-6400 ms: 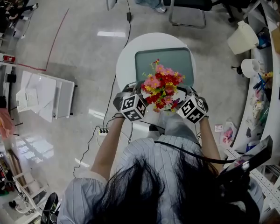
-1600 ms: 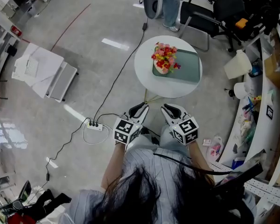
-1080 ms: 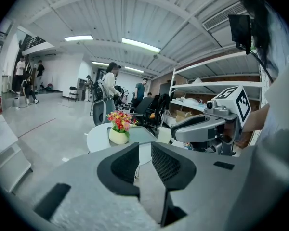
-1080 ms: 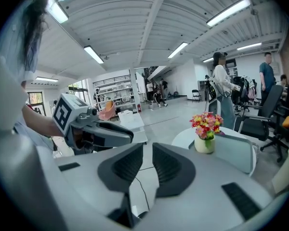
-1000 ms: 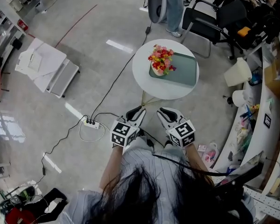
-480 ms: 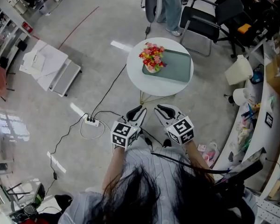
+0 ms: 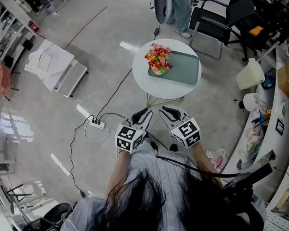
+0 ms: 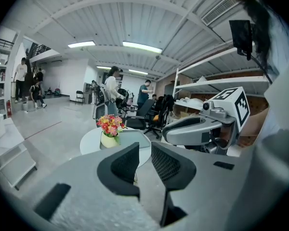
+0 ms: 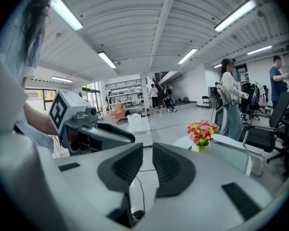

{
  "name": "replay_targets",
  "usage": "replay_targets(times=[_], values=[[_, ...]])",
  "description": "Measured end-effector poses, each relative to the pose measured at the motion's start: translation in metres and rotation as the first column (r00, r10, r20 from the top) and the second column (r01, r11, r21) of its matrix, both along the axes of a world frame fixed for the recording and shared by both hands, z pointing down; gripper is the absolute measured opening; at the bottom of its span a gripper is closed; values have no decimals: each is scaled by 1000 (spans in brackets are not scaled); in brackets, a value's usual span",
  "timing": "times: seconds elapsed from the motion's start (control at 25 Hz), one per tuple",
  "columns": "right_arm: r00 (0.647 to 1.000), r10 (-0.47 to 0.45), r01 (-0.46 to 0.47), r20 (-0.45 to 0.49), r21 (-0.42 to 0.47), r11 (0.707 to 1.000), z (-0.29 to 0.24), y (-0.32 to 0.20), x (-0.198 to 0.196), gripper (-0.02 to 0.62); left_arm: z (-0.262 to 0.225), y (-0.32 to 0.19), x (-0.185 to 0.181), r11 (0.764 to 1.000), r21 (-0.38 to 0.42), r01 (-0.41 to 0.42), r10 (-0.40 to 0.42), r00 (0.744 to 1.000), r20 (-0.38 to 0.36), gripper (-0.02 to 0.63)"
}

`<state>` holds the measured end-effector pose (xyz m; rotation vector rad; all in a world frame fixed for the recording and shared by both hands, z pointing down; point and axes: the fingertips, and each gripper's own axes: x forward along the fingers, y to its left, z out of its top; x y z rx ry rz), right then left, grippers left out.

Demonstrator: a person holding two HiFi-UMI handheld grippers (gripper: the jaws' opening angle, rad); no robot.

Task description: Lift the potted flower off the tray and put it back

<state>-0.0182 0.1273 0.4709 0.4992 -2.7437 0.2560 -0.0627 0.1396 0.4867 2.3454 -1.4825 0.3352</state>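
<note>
Left gripper (image 7: pixel 145 112): held close in front of the person's body, low and well short of the surface. Its fingers (image 8: pixel 124 163) are drawn nearly together with only a narrow slit between them, and nothing is in it.
Right gripper (image 7: pixel 166 110): just beside the left one and pointing the same way. Its fingers (image 9: pixel 127 165) are likewise almost pressed together and empty.
Floor between: a power strip (image 7: pixel 97 125) and its cable lie on bare floor between the person and the surface.
Surface (image 7: pixel 168 91): a small round white table, well apart from both grippers.
Tray (image 7: pixel 183 71): a grey-green tray lying flat on the surface.
Potted flower (image 7: pixel 158 60): stands upright in its pale pot on the tray's left end, with neither gripper touching it.
Beyond: a black chair (image 7: pixel 216 25) and a standing person's legs (image 7: pixel 180 6) behind the surface.
Done, as judged: the pot sits on the tray and both grippers are empty and away from it, which fits the put-back being finished.
Left, as judged: probably nothing, unless the lift is yet to begin, which the views cannot rule out.
</note>
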Motion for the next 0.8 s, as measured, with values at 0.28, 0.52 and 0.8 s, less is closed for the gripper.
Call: replay_targets(times=[0.28, 0.52, 0.8], values=[[1000, 3, -3, 5, 4, 1000, -2, -6, -2, 78, -10, -10, -5, 1000, 13, 14, -14, 1000, 5, 91], [1000, 14, -14, 0, 1, 1000, -1, -13, -1, 78, -7, -16, -1, 1000, 3, -10, 10, 1000, 5, 91], [1000, 13, -13, -6, 0, 1000, 2, -16, -4, 78, -9, -22, -5, 1000, 6, -1, 1, 1000, 3, 91]])
